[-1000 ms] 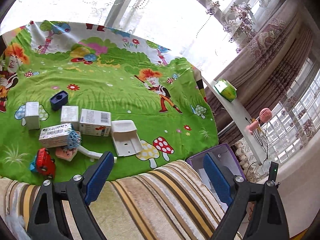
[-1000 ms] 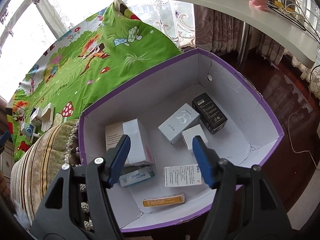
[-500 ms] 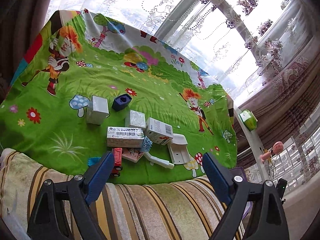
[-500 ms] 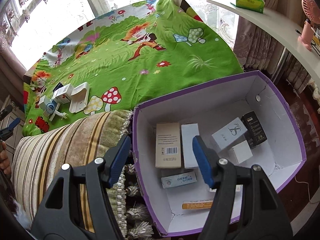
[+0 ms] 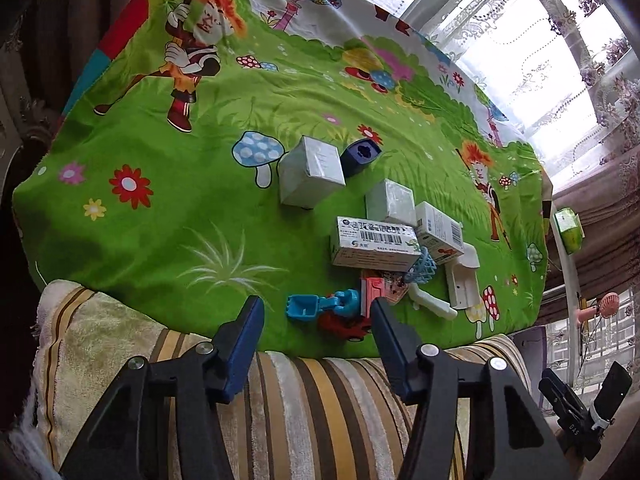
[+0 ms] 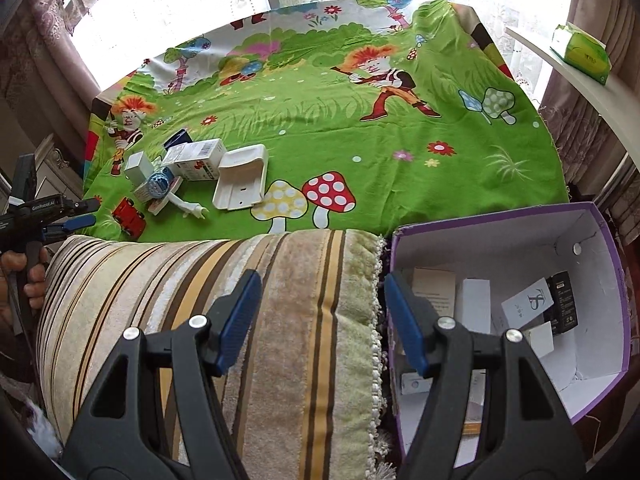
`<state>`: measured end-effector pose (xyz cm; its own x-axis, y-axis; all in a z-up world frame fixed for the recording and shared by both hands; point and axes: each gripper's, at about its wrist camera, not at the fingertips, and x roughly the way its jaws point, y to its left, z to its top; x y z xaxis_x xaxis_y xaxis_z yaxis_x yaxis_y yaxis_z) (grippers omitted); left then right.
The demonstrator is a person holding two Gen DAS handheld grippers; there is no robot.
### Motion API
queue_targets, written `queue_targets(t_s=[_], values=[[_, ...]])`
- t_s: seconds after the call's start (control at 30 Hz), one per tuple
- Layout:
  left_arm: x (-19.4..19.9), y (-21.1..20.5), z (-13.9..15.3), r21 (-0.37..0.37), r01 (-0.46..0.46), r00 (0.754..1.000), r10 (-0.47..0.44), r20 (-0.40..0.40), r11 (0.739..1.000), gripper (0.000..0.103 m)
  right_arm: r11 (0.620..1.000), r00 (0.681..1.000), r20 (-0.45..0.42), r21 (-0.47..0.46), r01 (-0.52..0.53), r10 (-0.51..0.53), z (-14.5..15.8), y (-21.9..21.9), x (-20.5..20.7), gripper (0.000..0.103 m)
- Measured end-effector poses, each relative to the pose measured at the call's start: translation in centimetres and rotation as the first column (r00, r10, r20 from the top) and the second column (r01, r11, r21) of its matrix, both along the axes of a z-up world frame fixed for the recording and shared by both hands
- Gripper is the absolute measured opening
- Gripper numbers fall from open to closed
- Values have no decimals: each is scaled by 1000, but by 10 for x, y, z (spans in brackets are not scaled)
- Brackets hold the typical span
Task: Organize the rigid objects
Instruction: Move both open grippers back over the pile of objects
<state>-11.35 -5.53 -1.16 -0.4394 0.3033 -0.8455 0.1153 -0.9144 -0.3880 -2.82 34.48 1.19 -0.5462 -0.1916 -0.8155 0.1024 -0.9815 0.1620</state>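
Note:
Several small boxes and toys lie clustered on the green cartoon bedsheet [image 5: 160, 208]: a barcode box [image 5: 374, 242], a white cube box [image 5: 310, 172], a red toy car [image 5: 344, 326] and a white plastic holder [image 6: 242, 178]. My left gripper [image 5: 316, 312] is open and empty, just short of the red car and blue toy [image 5: 320, 306]. My right gripper [image 6: 320, 292] is open and empty over the striped cushion [image 6: 248, 304]. The purple box [image 6: 600, 240] at its right holds several boxes.
A white shelf [image 6: 580, 80] with a green tissue pack [image 6: 582, 52] runs along the right. A pink fan [image 5: 604, 306] stands on it. Curtains and windows surround the bed. The right gripper also shows in the left wrist view [image 5: 580, 416].
My left gripper swung left and closer to the object cluster. My right gripper moved left from over the purple box to over the striped cushion.

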Motion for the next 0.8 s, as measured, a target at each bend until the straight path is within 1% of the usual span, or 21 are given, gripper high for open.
queue_targets(t_s=[0.03, 0.1, 0.17, 0.23, 0.33, 0.47, 0.7, 0.8], values=[[-3, 2, -1, -26, 8, 1000, -8, 8, 1000, 56, 1000, 1000, -1, 1, -9, 9, 0, -4, 0, 68], [-10, 6, -4, -43, 29, 999, -28, 23, 999, 56, 1000, 1000, -1, 0, -26, 26, 0, -11, -1, 68], [-14, 13, -2, -67, 55, 998, -54, 19, 996, 56, 999, 999, 2, -5, -37, 37, -1, -15, -1, 68], [-17, 19, -2, -119, 71, 997, -69, 26, 990, 56, 999, 999, 6, -6, -43, 43, -2, -18, -2, 68], [-19, 27, -2, -140, 103, 995, -99, 32, 985, 56, 999, 999, 7, -13, -42, 43, -3, -17, -1, 68], [-21, 39, 2, -201, 129, 992, -126, 27, 971, 56, 999, 999, 12, -25, -36, 37, -4, -15, -2, 68], [-18, 76, 5, -282, 209, 977, -210, 26, 936, 56, 998, 999, 8, -38, -40, 41, -5, -14, -1, 68], [-15, 97, 2, -329, 247, 968, -248, 41, 911, 56, 998, 999, 9, -46, -39, 39, -5, -13, -1, 68]])
